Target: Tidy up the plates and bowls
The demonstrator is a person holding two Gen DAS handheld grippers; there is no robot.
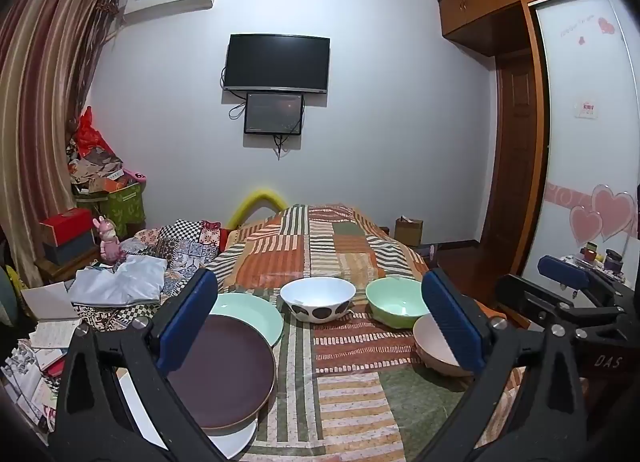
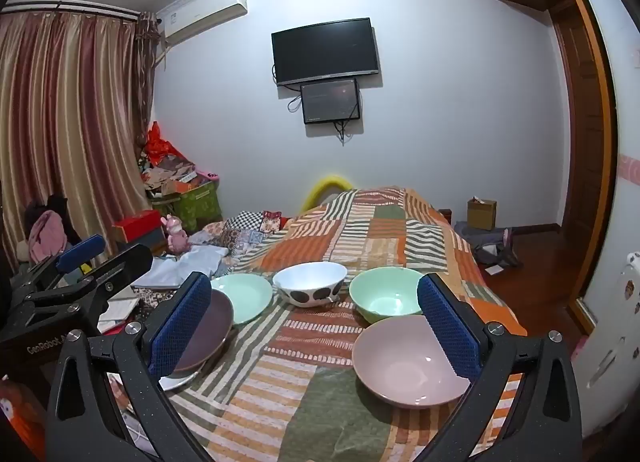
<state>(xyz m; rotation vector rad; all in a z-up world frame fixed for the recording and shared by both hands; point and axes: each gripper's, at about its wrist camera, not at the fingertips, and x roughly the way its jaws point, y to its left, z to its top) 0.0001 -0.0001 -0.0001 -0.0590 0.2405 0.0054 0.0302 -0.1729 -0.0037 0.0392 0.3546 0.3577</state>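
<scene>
left gripper (image 1: 318,326): jaws wide apart, nothing between the pads, tilted slightly down over the bedspread (image 1: 344,402).
right gripper (image 2: 314,326): same, jaws wide apart and empty; sits to the right of the left one, side by side.
plates: stacked at the left. Brown plate (image 1: 224,370) on top of a white plate (image 1: 236,442), with a mint plate (image 1: 256,314) just behind, rims overlapping. All lie flat, round, so no long axis; only the rim gives a grip line.
bowls: pink bowl (image 2: 404,362) nearest, at the right finger of the right gripper. Green bowl (image 2: 384,294) just behind it, spotted white bowl (image 2: 310,282) in the middle back. All upright, mouths up.
nearer hand: left for the plate stack, right for the pink and green bowls.
key relation: pink bowl lies low and right of the right gripper's centre line; my read is it needs a shift right and down so one finger goes inside the rim, one outside.
risk: soft bedding, rims may tip under pressure.
</scene>
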